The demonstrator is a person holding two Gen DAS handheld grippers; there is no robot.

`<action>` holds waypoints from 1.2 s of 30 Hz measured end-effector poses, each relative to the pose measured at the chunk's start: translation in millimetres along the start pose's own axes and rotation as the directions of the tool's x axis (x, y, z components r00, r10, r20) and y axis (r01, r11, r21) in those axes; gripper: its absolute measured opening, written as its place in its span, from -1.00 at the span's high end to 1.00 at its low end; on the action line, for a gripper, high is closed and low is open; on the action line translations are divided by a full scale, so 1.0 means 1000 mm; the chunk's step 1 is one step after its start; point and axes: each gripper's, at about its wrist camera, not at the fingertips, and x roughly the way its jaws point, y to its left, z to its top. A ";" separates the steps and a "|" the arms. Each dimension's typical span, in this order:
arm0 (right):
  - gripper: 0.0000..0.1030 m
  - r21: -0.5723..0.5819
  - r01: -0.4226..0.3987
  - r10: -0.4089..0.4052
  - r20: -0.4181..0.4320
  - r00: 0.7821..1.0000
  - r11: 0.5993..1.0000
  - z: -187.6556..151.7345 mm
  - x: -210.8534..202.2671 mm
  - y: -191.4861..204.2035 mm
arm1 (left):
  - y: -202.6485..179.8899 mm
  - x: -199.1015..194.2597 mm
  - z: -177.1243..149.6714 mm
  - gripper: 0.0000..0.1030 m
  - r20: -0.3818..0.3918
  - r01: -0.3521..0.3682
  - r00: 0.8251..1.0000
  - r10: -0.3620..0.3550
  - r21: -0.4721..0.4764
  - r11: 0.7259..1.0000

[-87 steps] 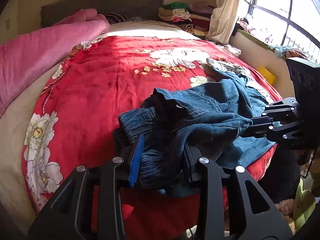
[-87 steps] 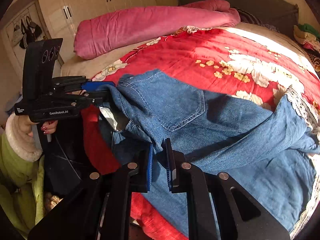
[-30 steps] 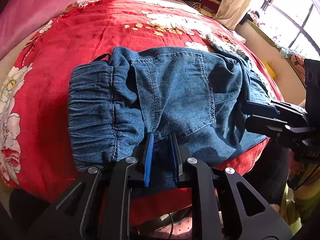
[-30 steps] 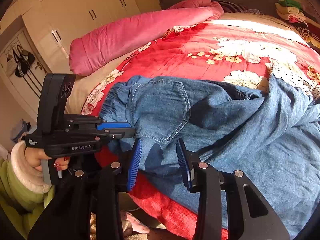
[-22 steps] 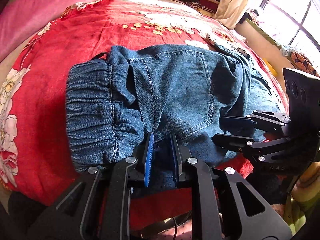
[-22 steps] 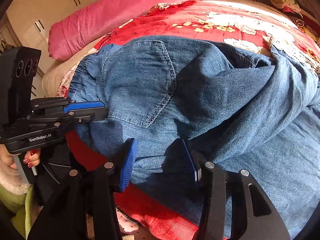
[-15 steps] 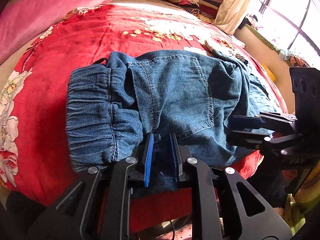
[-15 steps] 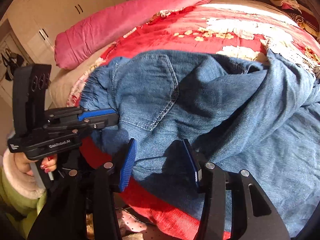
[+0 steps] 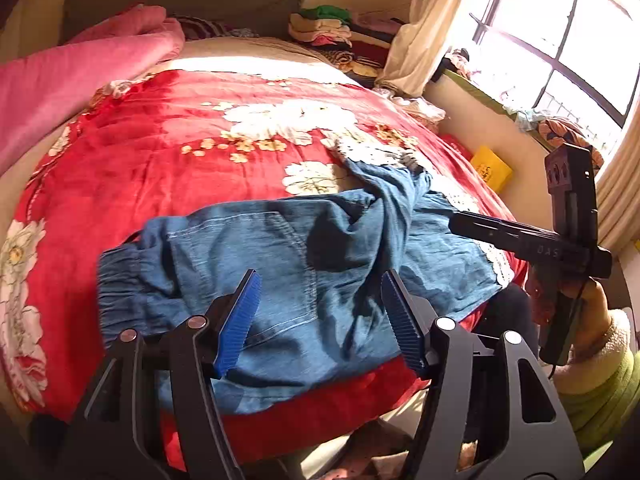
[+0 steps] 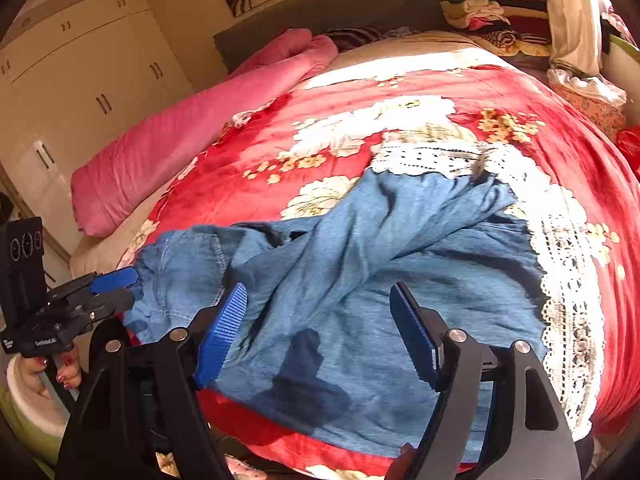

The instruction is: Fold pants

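Observation:
Blue denim pants (image 9: 288,264) with a gathered waistband and white lace hems lie rumpled across the near edge of the red floral bedspread (image 9: 160,160). They also show in the right wrist view (image 10: 380,272), legs twisted over each other. My left gripper (image 9: 320,316) is open and empty, just above the seat of the pants; it appears at the left in the right wrist view (image 10: 108,292). My right gripper (image 10: 316,328) is open and empty over the legs, and shows at the right in the left wrist view (image 9: 460,222).
A pink rolled quilt (image 9: 60,80) lies along the bed's left side. Folded clothes (image 9: 328,28) are stacked at the head. A window (image 9: 560,40) and a yellow box (image 9: 492,170) are on the right. Wardrobe doors (image 10: 80,80) stand at the left.
My left gripper has let go of the pants and opened wide. Both grippers have drawn back and lifted. The pants lie loose on the bed.

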 end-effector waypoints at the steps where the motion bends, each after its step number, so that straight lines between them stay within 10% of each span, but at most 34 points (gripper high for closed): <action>1: -0.47 0.008 0.011 -0.011 0.006 1.000 1.000 0.002 -0.002 -0.006 | -0.006 0.006 0.002 -0.10 -0.011 0.018 1.000 -0.018 0.004 1.000; 15: -0.70 -0.085 0.121 -0.121 -0.001 0.993 0.989 0.067 0.019 -0.025 | -0.054 0.102 0.007 -0.10 -0.176 0.166 0.971 -0.161 0.019 0.986; 21: -0.72 -0.144 0.125 -0.137 -0.074 0.988 0.982 0.101 0.064 -0.025 | -0.050 0.133 -0.002 0.62 -0.230 0.160 0.961 -0.157 -0.008 0.987; 32: -0.72 -0.284 0.220 -0.283 -0.202 0.938 0.933 0.148 0.177 -0.012 | -0.036 0.142 -0.005 0.91 -0.227 0.176 0.957 -0.180 -0.037 0.984; 36: -0.72 -0.340 0.289 -0.383 -0.255 0.888 0.895 0.152 0.214 -0.015 | -0.034 0.143 -0.004 0.92 -0.228 0.181 0.956 -0.186 -0.040 0.983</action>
